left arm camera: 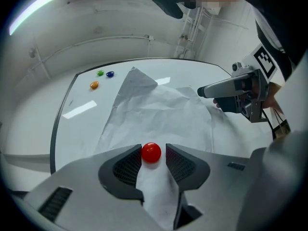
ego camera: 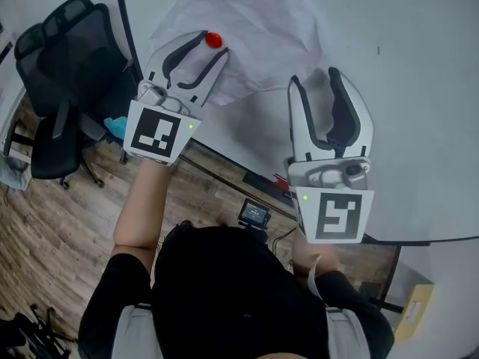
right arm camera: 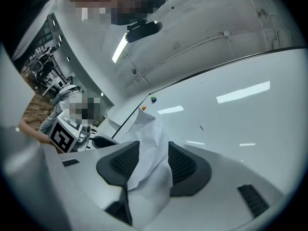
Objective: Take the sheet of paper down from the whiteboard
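Observation:
A crumpled white sheet of paper hangs on the whiteboard, with a red magnet on its lower left part. My left gripper is open, its jaws on either side of the red magnet without pressing on it. To the right, my right gripper is open at the sheet's lower right edge. In the right gripper view a loose fold of the paper lies between the spread pads. The right gripper also shows in the left gripper view, beside the paper.
Orange, green and blue magnets sit on the board above the sheet. A black office chair stands on the wooden floor at the left. A small device sits below the board's edge.

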`<action>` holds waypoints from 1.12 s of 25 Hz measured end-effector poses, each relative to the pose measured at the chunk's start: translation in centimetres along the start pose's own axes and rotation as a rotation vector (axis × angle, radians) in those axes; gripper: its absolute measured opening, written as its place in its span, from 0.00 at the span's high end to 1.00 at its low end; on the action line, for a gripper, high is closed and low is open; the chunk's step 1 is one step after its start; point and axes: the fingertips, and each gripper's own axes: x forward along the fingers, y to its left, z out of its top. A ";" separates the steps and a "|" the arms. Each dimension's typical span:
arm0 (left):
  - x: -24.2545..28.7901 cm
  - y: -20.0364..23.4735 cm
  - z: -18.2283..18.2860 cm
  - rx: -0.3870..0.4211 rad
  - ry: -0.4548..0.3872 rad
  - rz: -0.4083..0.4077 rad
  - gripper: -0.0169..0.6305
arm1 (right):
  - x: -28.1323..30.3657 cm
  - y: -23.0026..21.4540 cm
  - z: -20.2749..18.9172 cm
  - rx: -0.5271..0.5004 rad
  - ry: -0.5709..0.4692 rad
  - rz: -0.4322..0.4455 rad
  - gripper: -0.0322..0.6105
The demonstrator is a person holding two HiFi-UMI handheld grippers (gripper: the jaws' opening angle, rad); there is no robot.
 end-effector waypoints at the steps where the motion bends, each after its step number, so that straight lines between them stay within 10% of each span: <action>1: 0.0 0.1 0.0 -0.009 -0.003 0.006 0.73 | 0.0 0.0 0.0 0.001 0.003 -0.001 0.67; 17: 0.0 0.6 -0.2 -0.015 0.007 0.031 0.77 | 1.3 -0.3 -0.5 -0.023 0.064 -0.056 0.68; 28: 0.0 0.6 -0.5 -0.028 0.017 0.044 0.77 | 1.6 -0.7 -0.7 -0.022 0.078 -0.119 0.86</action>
